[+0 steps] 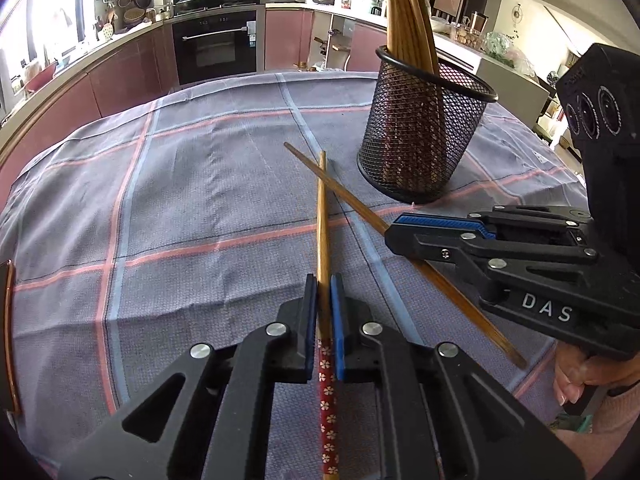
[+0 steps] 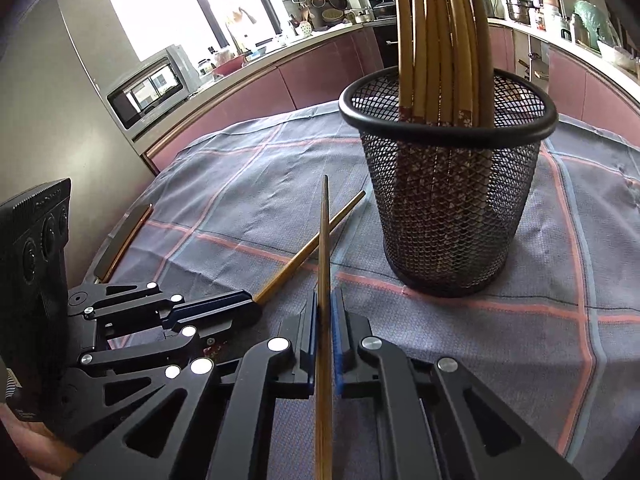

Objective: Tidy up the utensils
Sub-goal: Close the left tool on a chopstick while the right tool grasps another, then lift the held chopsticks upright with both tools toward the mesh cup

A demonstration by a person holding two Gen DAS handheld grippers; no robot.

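Two wooden chopsticks lie crossed on the checked tablecloth (image 1: 180, 200). My left gripper (image 1: 323, 280) is shut on the one with a red flowered end (image 1: 322, 208); its pads press both sides. My right gripper (image 1: 396, 234) comes in from the right and is shut on the other chopstick (image 1: 360, 209). In the right wrist view that chopstick (image 2: 325, 208) runs straight out between the right gripper (image 2: 325, 294) pads, while the left gripper (image 2: 250, 300) grips its chopstick (image 2: 292, 264) at the left. Just behind stands a black mesh cup (image 1: 420, 140) (image 2: 448, 208) holding several chopsticks (image 2: 440, 20).
A flat dark object with a copper edge (image 2: 124, 236) lies at the table's left edge. A person's hand (image 1: 576, 380) holds the right gripper's handle. Kitchen counters, an oven (image 1: 218, 48) and a microwave (image 2: 152, 84) lie beyond the table.
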